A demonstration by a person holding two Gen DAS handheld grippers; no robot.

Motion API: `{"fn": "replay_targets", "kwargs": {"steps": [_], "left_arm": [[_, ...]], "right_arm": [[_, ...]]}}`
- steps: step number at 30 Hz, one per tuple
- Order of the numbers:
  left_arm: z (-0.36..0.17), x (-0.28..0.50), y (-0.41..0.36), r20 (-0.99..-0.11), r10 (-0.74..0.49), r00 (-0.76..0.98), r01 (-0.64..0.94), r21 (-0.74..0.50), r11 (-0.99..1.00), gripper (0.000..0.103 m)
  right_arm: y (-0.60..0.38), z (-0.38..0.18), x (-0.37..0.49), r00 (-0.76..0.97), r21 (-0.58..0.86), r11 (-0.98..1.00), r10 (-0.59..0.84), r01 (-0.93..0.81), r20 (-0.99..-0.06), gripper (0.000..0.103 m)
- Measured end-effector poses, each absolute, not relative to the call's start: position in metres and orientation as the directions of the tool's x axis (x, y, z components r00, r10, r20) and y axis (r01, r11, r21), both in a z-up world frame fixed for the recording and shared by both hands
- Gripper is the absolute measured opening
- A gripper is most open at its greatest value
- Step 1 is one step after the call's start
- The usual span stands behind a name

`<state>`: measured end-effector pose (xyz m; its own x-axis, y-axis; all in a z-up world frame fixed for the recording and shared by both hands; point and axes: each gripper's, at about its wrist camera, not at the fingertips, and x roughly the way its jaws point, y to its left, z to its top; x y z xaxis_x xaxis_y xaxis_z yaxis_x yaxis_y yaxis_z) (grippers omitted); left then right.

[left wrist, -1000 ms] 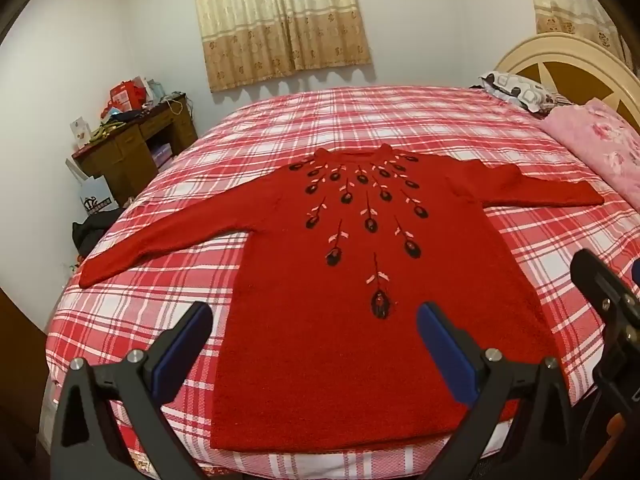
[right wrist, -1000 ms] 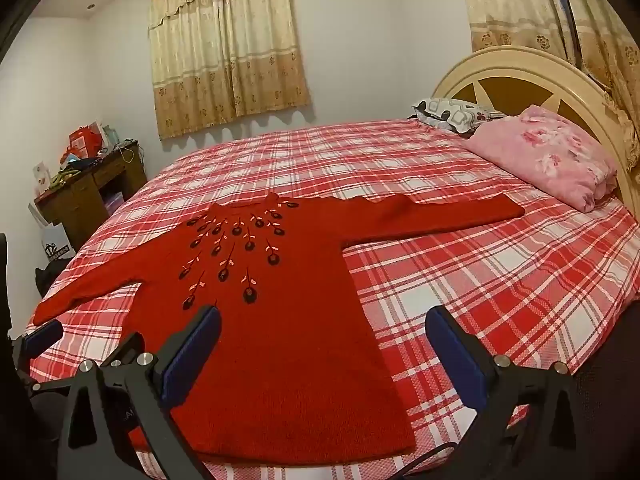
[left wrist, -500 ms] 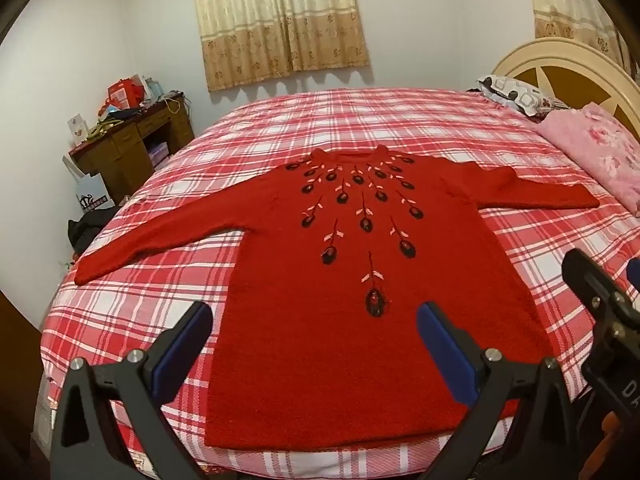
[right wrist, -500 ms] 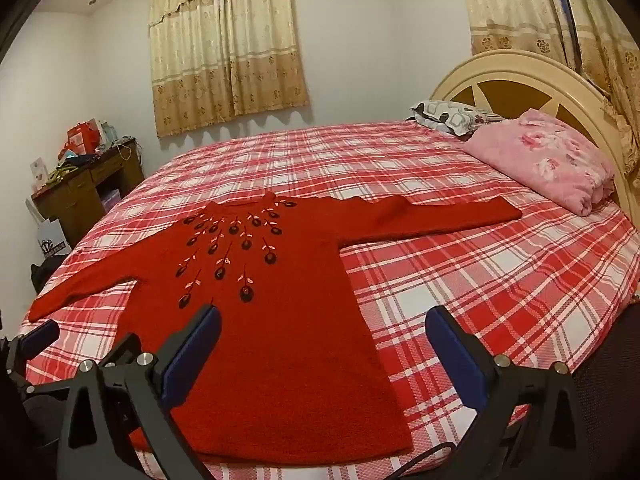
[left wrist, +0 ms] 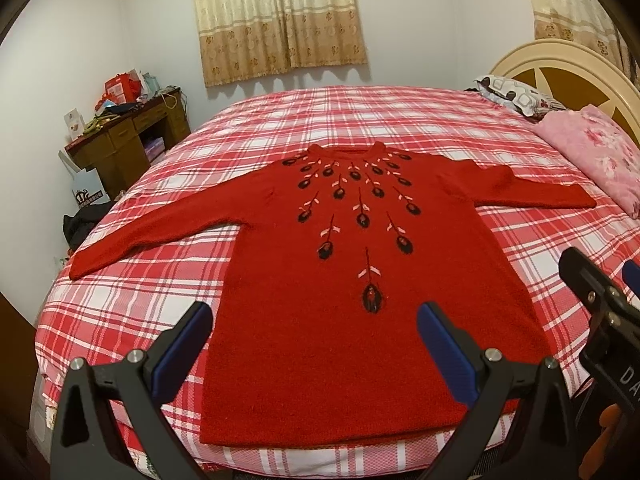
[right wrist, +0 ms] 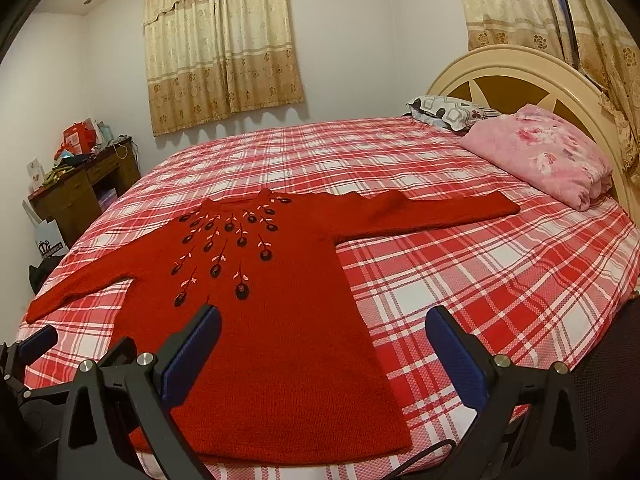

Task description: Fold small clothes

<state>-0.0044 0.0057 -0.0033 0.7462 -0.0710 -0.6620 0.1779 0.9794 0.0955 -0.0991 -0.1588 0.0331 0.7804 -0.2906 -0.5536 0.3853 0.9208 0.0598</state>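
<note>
A red knit sweater (left wrist: 320, 320) with dark embroidered flowers lies flat, front up, on the red plaid bed (left wrist: 160, 280), both sleeves spread out to the sides. Its hem is at the near bed edge. My left gripper (left wrist: 314, 324) is open and empty, held above the hem. My right gripper (right wrist: 322, 326) is open and empty, above the sweater's (right wrist: 272, 320) right hem side and the plaid bed (right wrist: 480, 280). The right gripper also shows at the right edge of the left wrist view (left wrist: 600, 296).
A pink floral folded blanket (right wrist: 540, 156) and a patterned pillow (right wrist: 448, 108) lie by the cream headboard (right wrist: 520, 76) at the right. A cluttered wooden desk (left wrist: 124, 136) stands against the left wall. Curtains (left wrist: 276, 16) hang behind the bed.
Both grippers have drifted slightly; the sweater sits a little lower and more to the left in both views. The sweater itself has not moved and both grippers stay open.
</note>
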Motion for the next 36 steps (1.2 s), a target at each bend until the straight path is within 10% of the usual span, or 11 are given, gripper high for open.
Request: {"fn": "replay_targets", "kwargs": {"steps": [36], "left_arm": [[-0.0087,-0.0026,0.0044,-0.678,-0.078,0.731,0.182,0.084,0.98,0.103]], "right_arm": [[-0.1602,0.0279,-0.0964,0.77,0.061,0.919,-0.288,0.389,-0.57,0.102]]}}
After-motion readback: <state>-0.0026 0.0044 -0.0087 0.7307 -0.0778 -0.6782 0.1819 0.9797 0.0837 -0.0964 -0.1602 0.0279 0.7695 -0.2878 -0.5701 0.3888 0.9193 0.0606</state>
